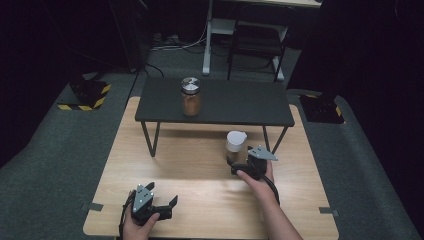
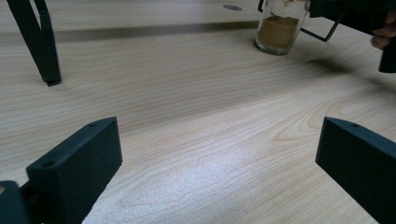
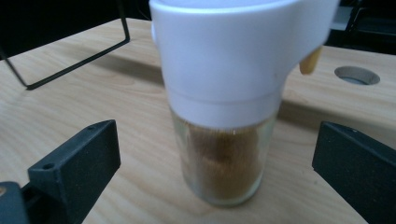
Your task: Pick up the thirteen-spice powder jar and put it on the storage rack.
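Observation:
A glass shaker with a white lid (image 1: 235, 145) and brown powder inside stands on the wooden table (image 1: 200, 175), just in front of the black shelf. My right gripper (image 1: 243, 162) is open right behind it; in the right gripper view the shaker (image 3: 224, 140) stands upright between the spread jaws, untouched. My left gripper (image 1: 162, 194) rests open near the table's front left edge, nothing between its jaws (image 2: 210, 163). From there the shaker (image 2: 279, 30) shows far off at the upper right. A second jar with a silver lid (image 1: 190, 96) holding brown powder stands on the black shelf (image 1: 240, 105).
The black shelf stands on thin metal legs (image 1: 150, 140) across the back of the table. A round cable hole (image 3: 357, 74) lies in the tabletop past the shaker. Beyond the table are a chair (image 1: 255, 42) and dark carpet.

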`<move>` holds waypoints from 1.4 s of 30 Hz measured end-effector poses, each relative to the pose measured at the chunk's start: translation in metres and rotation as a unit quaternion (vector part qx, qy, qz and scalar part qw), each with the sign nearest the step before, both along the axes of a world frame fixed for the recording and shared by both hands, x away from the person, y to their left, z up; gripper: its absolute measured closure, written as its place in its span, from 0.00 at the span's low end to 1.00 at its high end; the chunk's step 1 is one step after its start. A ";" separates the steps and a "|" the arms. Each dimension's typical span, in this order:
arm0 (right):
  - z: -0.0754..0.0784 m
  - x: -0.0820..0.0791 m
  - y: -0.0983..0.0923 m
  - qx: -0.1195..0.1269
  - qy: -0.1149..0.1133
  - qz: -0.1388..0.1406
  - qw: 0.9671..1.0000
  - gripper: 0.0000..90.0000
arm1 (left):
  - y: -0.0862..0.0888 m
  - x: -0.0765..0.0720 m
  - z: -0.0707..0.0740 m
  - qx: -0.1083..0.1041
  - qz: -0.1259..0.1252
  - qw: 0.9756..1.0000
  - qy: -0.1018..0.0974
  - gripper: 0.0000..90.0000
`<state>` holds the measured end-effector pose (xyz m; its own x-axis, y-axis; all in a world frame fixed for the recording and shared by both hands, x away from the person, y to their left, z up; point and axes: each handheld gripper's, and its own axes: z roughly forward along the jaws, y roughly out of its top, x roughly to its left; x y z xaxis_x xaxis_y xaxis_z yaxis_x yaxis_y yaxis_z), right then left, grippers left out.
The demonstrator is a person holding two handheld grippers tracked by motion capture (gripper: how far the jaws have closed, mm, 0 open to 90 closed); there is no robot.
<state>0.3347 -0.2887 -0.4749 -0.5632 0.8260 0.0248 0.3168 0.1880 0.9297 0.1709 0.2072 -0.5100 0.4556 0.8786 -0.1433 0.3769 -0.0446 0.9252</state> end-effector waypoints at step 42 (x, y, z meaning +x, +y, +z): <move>-0.008 0.009 0.033 0.012 -0.035 -0.050 0.998 0.33 | 0.004 0.000 -0.001 -0.012 0.002 1.000 0.003 0.01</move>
<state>0.3436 -0.2555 -0.4829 -0.4790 0.8778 0.0093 0.2679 0.1360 0.9538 0.1714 0.2108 -0.5113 0.4511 0.8768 -0.1663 0.3819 -0.0213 0.9240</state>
